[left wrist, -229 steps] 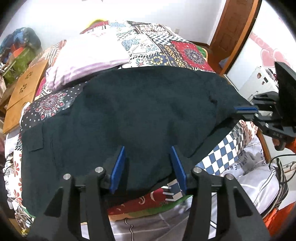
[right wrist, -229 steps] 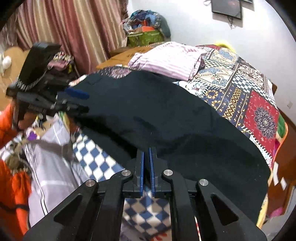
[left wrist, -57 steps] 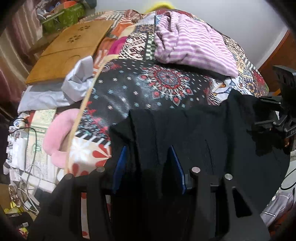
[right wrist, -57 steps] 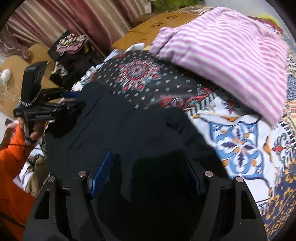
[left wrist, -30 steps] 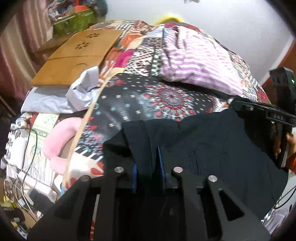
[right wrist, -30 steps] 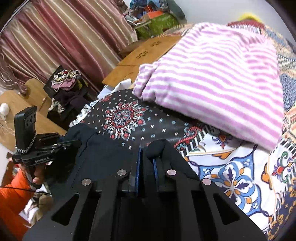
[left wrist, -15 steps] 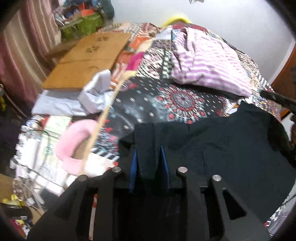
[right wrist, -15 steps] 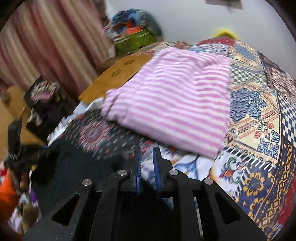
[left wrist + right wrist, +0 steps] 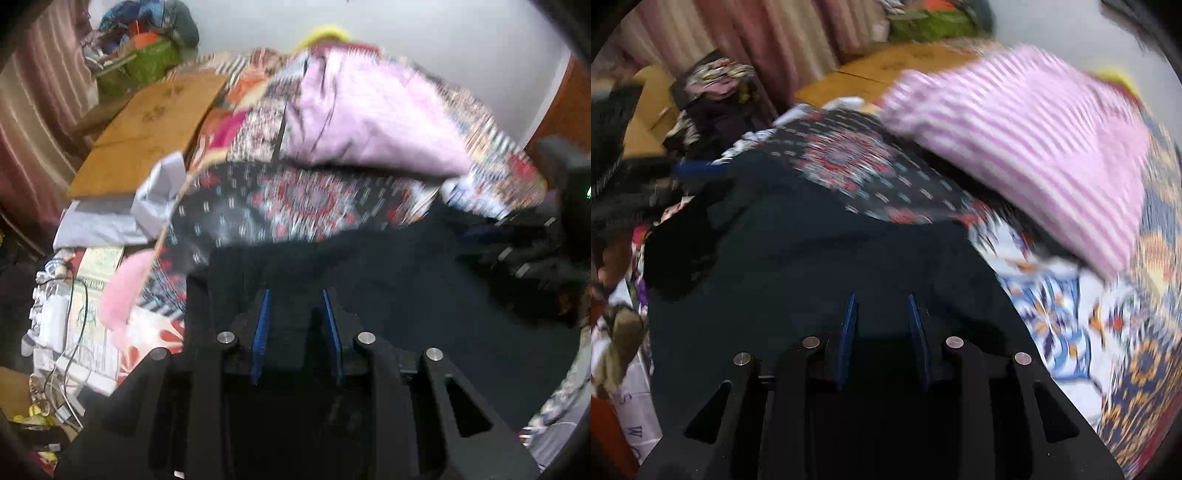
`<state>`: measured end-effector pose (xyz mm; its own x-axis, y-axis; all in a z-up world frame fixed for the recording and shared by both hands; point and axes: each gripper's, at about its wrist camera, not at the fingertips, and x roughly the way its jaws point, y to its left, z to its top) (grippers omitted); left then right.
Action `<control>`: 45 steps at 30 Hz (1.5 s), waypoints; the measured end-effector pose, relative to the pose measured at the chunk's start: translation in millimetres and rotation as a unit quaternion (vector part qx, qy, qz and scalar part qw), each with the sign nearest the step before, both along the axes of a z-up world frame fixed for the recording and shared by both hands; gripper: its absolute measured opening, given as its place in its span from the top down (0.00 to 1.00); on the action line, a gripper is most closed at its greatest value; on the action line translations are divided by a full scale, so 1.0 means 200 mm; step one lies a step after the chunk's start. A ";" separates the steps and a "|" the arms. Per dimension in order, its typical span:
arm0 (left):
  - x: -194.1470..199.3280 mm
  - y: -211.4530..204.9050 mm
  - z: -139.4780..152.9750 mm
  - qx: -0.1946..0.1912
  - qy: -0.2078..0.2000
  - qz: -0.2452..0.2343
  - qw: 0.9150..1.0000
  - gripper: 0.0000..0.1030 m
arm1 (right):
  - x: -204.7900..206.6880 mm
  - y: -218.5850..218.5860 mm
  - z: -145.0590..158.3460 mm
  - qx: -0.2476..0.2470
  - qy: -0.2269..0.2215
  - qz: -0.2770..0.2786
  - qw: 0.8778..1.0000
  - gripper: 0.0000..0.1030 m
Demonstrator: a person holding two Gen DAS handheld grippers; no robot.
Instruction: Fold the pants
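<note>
Left wrist view is looking down on the dark pants [image 9: 406, 295], which are lying spread on the bed [image 9: 295, 199] over its patterned quilt. The left gripper [image 9: 295, 314] is hovering over the pants' near left corner, its blue-padded fingers [image 9: 262, 321] standing a little apart; dark cloth is showing in the gap, but blur is hiding whether the pads are touching it. The pants' far edge is running across the quilt, below the striped pink blanket [image 9: 369, 118], with a strip of bare quilt between them. The pants' left edge is ending near the bed's side, where a pink cushion [image 9: 118, 295] and a grey cloth [image 9: 110, 218] are crowding the rim. The right gripper [image 9: 517, 236] is showing as a blurred dark shape at the pants' far right corner.

Right wrist view is showing the right gripper [image 9: 881, 317] above the same pants [image 9: 812, 266], its fingers [image 9: 849, 325] opening, with dark cloth under the gap and no clear pinch visible. The pants' far edge is lying against the quilt's red-and-black medallion, and the striped pink blanket [image 9: 1034, 147] is sitting beyond that. To the pants' right, bare quilt on the bed [image 9: 1071, 314] is leaving open room. The left gripper [image 9: 698, 170] is hanging blurred at the pants' far left corner.
</note>
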<state>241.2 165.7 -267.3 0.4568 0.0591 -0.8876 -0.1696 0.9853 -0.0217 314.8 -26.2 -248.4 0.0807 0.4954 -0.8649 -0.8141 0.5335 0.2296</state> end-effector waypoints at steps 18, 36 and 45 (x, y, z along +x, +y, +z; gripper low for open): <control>-0.12 -0.02 0.09 0.033 -0.001 0.017 0.999 0.73 | -0.08 -0.98 0.33 0.018 -0.077 -0.201 0.976 0.51; 0.00 -1.20 0.47 0.020 -0.117 -0.189 0.975 0.20 | -0.78 -1.86 0.39 0.032 -0.132 -0.439 0.888 0.31; 0.07 -1.57 0.40 0.025 -0.112 -0.228 0.967 0.20 | -0.93 -1.98 0.20 0.079 -0.075 -0.479 0.871 0.31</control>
